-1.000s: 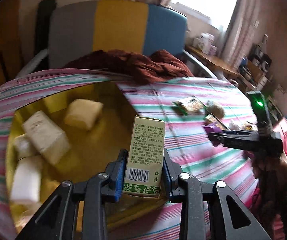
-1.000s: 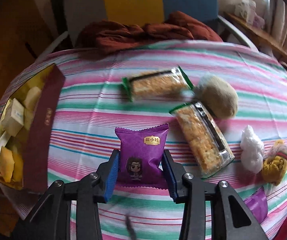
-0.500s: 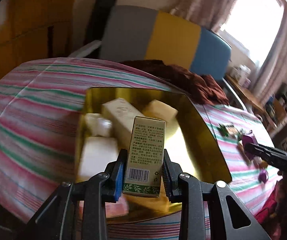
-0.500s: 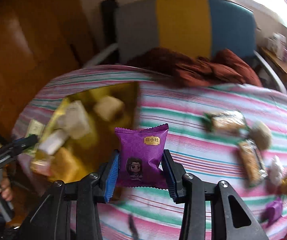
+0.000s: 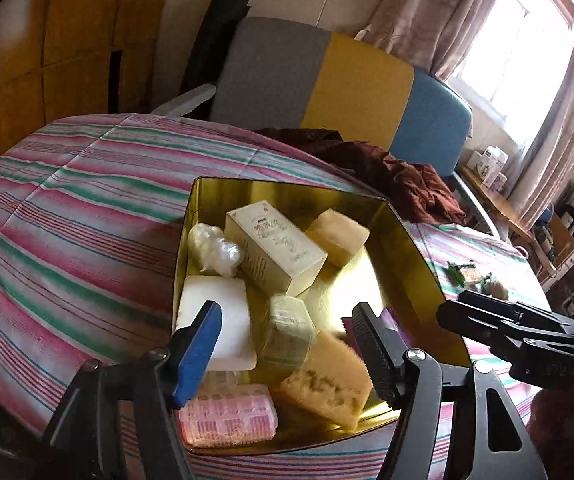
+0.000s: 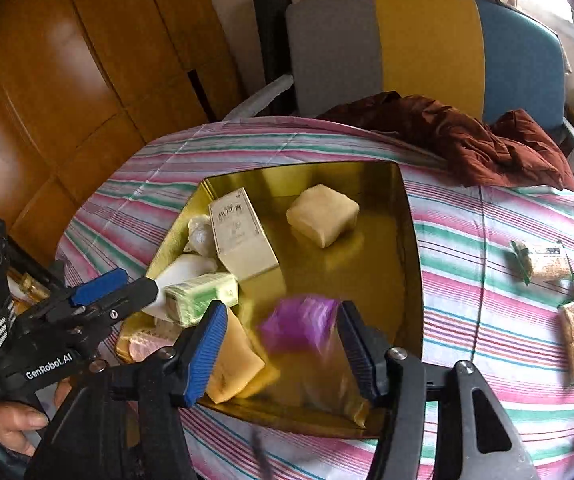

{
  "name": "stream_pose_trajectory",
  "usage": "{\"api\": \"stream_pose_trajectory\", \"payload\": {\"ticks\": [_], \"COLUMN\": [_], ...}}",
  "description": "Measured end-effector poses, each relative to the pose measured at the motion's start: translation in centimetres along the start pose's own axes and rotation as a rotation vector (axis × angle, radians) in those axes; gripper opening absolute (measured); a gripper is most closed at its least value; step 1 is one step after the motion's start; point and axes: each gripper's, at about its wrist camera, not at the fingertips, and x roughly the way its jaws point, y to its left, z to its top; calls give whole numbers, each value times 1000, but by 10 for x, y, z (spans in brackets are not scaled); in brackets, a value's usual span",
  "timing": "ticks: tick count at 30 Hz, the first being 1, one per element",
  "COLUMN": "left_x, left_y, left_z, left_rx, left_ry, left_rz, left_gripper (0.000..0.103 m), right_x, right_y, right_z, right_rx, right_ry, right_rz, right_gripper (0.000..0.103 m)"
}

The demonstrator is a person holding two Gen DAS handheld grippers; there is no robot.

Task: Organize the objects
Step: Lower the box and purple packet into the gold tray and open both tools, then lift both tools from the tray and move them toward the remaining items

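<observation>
while both grippers' jaws are opening over the gold tin point(image 6: 411, 264), a green box point(image 5: 287, 330) and purple packet point(image 6: 301, 322) are being released by the left gripper point(image 5: 287, 340) and right gripper point(image 6: 281, 344).

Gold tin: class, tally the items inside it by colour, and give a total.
White: 2 (wrapped lump, white block)
Cream or yellow: 3 (cream box, pale block, yellow packet)
Green-and-white box: 1
Pink packet: 1
Purple packet, blurred: 1
Total: 8 in the gold tin

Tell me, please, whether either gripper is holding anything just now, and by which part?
Nothing is held. The left gripper is opening above the small green-and-white carton, already released; the right gripper is opening around the blurred purple snack packet, pads clear.
</observation>
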Motion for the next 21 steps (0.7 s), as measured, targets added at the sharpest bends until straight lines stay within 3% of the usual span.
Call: {"api": "stream_pose_trajectory", "payload": {"ticks": [4, 10, 21], "left_x": [-5, -16, -25], "left_y": [1, -7, -28], "left_z": [-7, -12, -18], "left_rx": [14, 51, 140], "left_ry": [-21, -53, -82], "left_rz": [37, 79, 105], "left_gripper": [76, 80, 81], "right_x": [-7, -13, -21], "right_y": [0, 9, 1], "right_z": [-6, -16, -25], "right_rx": [-4, -44, -37], "right_ry": [-8, -27, -36], "right_rz": [-38, -88, -128], "right_gripper": [64, 64, 64]}}
